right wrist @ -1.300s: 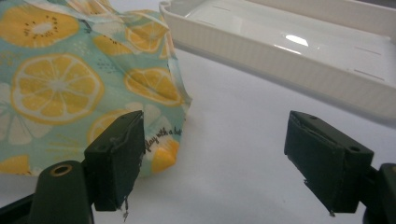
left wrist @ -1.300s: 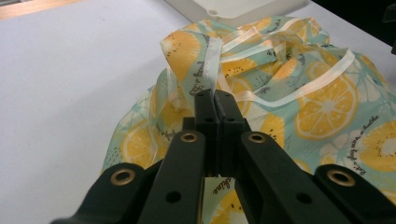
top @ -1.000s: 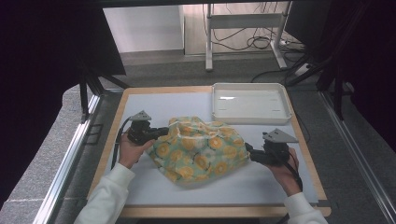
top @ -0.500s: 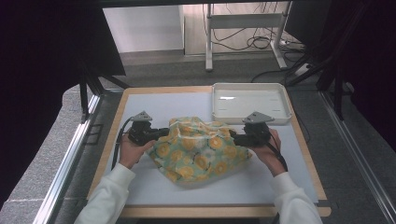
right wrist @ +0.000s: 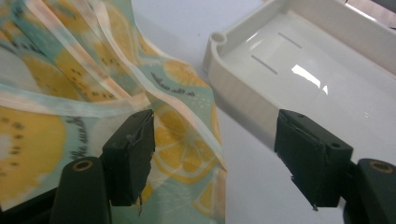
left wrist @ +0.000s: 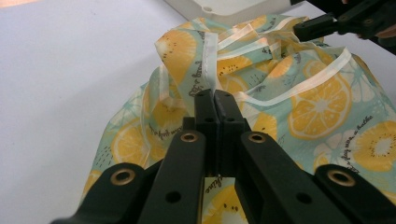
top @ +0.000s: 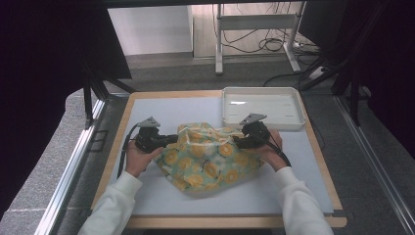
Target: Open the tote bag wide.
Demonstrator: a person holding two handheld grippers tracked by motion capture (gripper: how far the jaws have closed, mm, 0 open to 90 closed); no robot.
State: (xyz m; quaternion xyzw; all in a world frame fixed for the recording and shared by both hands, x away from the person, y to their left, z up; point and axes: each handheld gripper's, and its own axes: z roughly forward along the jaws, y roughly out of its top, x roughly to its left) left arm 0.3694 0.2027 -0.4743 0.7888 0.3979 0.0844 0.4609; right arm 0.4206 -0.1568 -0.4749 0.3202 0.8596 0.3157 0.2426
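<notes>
A crumpled cloth (top: 210, 159) printed with orange and kiwi slices on pale green lies mid-table. My left gripper (top: 172, 139) sits at its left edge, shut on a hem of the cloth (left wrist: 205, 60); in the left gripper view the left gripper (left wrist: 215, 99) pinches that hem with both jaws together. My right gripper (top: 239, 142) is at the cloth's upper right edge. In the right gripper view the right gripper (right wrist: 219, 156) stands open, its jaws having just been closing a little. The cloth's edge (right wrist: 187, 140) lies between the pads (right wrist: 133, 149), which do not press it.
A white plastic tray (top: 262, 123) stands at the back right, just beyond my right gripper, its corner (right wrist: 233, 88) close to the right jaw. The pale mat (top: 147, 110) has a wooden rim (top: 235, 221). Table legs and cables lie on the floor behind.
My right gripper has moved left and away from the person, from the cloth's right side up to its edge near the tray. The left gripper and cloth have kept still.
</notes>
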